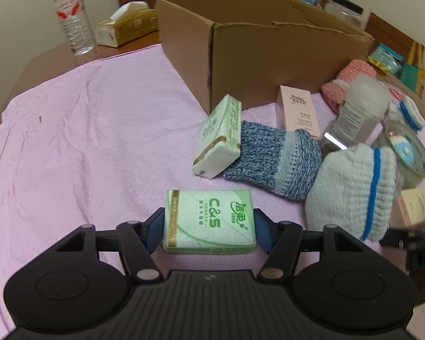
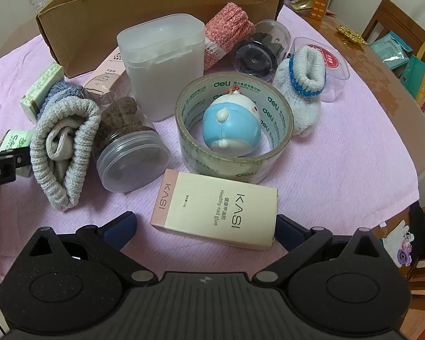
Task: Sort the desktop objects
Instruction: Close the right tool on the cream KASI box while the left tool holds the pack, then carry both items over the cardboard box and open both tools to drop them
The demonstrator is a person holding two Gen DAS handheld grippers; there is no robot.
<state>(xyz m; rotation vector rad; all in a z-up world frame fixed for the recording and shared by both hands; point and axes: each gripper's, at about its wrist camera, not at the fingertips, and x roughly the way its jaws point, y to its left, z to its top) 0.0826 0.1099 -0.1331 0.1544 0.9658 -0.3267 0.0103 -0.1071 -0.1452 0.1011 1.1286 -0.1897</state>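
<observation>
Left gripper (image 1: 209,228): fingers pinching the green tissue pack (image 1: 209,221) on the pink cloth (image 1: 85,141). Right gripper (image 2: 205,229): fingers spread around the KASI box (image 2: 215,209), left pad clear.

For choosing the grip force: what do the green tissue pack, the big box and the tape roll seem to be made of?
Green tissue pack: probably soft paper in glossy printed plastic wrap.
Big box: matte brown corrugated cardboard, with rough torn edges.
Tape roll: clear shiny plastic tape, green print showing through.

Glossy plastic-wrapped tissue pack (image 1: 209,221), matt corrugated cardboard box (image 1: 269,48), ribbed knit socks (image 1: 272,161)
</observation>
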